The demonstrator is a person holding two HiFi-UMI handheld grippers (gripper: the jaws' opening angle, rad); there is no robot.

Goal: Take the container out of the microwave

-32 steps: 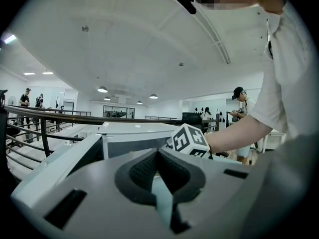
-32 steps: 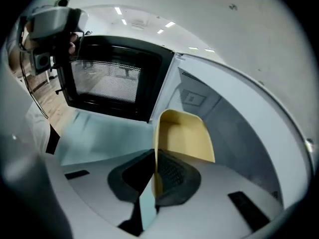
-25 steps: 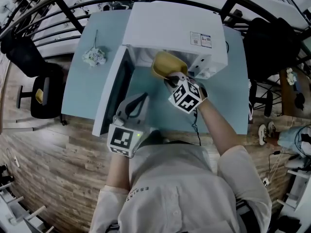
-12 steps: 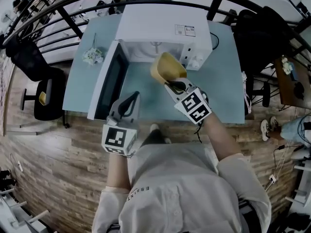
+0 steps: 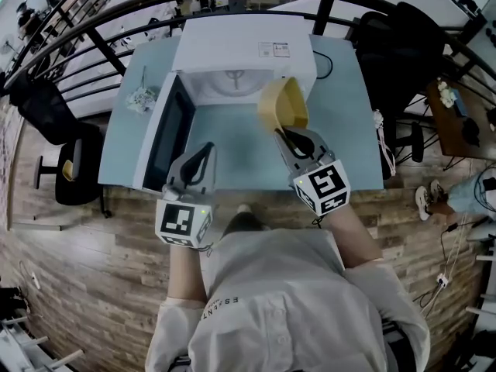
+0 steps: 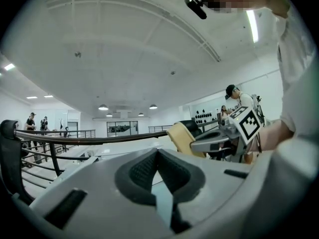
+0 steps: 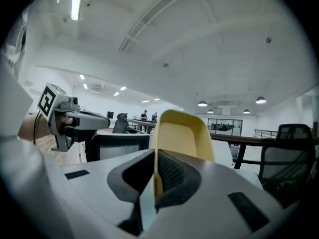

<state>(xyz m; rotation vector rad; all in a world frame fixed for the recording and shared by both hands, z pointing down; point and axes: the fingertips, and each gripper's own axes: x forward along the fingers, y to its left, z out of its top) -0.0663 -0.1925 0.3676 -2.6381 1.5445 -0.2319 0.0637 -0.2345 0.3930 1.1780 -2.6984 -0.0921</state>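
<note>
A yellow container hangs tilted in the air over the table, in front of the right side of the white microwave. My right gripper is shut on its rim. In the right gripper view the rim sits between the dark pads and the container rises beyond my right gripper. The microwave door stands open to the left and the cavity holds only the glass plate. My left gripper is shut and empty, level over the table near the door. The left gripper view also shows the container.
The microwave stands on a light blue table. A small white flower bunch lies at the table's left edge. Black chairs stand at the left and the back right. A black railing curves behind the table.
My right gripper has lifted the yellow container away from the microwave mouth, up and to the right, and rolled. My left gripper has drawn back a little from the door.
</note>
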